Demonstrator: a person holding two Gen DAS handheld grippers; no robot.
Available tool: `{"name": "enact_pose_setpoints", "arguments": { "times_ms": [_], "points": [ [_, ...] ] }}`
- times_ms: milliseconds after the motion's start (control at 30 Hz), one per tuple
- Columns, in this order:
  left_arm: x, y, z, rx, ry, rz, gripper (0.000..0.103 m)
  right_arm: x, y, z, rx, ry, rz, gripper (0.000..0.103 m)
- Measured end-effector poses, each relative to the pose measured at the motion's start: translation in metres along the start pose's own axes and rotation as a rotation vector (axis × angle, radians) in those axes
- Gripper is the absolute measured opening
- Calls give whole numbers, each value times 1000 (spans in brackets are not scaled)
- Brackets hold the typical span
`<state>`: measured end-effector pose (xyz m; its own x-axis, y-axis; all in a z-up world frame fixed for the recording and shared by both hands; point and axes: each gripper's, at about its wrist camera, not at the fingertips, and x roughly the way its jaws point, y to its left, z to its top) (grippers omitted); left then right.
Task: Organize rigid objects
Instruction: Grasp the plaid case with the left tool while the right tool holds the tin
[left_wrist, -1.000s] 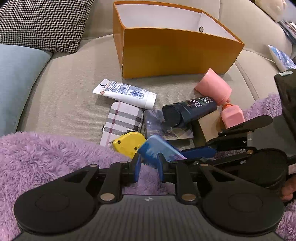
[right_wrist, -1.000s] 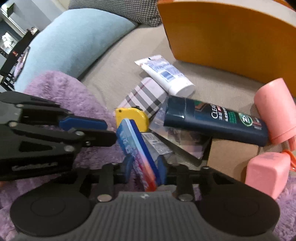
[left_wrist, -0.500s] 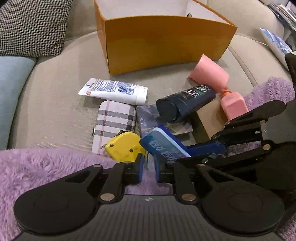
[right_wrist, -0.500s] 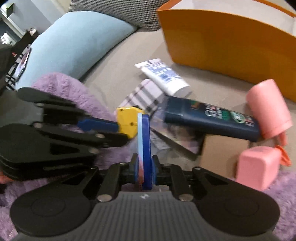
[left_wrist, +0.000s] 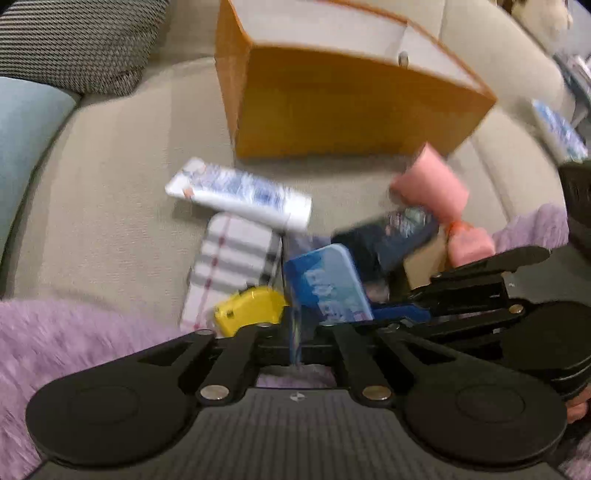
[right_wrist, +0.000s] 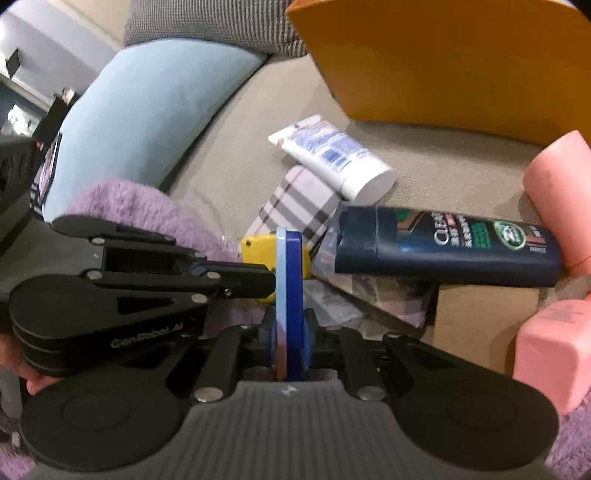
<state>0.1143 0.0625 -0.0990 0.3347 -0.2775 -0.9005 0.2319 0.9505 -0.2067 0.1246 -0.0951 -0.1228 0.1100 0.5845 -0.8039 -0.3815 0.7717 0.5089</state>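
My right gripper is shut on a flat blue box, held on edge; the box also shows in the left wrist view, and so does the right gripper. My left gripper has its jaws together with nothing between them, and in the right wrist view its tips touch the box's left face. Behind lie a yellow tape measure, a plaid case, a white tube, a dark shampoo bottle and a pink bottle. An open orange box stands at the back.
A purple furry rug covers the near part of the beige sofa seat. A light blue cushion and a checked pillow are at the left. A pink square container sits at the right.
The blue box has turned from tilted to on edge in my right gripper. My left gripper has closed and come against the box's side. Both views have shifted a little.
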Motion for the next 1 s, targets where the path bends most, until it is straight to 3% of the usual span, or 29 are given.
{"name": "enact_pose_setpoints", "arguments": {
  "times_ms": [133, 167, 233, 267, 467, 567, 733, 867, 1000],
  "points": [
    [-2, 14, 19, 17, -10, 88, 31, -12, -1, 12, -1, -66, -76, 13],
    [-1, 19, 25, 22, 2, 92, 35, -14, 0, 17, -10, -78, -96, 13],
    [6, 27, 35, 33, 38, 71, 54, -12, 2, 26, -43, -99, -154, 13],
    [11, 30, 40, 31, 54, 48, 59, -11, 3, 30, -53, -104, -184, 14],
    [49, 30, 58, 106, 193, 88, 64, -3, -4, 45, -20, -73, -164, 14],
    [63, 32, 64, 103, 234, 74, 71, -3, -6, 41, -15, -62, -171, 14],
    [78, 37, 67, 82, 277, 17, 68, -3, -12, 37, 10, -47, -170, 14],
    [73, 30, 65, 104, 252, 39, 62, 6, -12, 39, 16, -38, -157, 14],
    [42, 35, 56, 50, 139, 37, 33, 2, -11, 37, 5, -43, -160, 14]
  ]
}}
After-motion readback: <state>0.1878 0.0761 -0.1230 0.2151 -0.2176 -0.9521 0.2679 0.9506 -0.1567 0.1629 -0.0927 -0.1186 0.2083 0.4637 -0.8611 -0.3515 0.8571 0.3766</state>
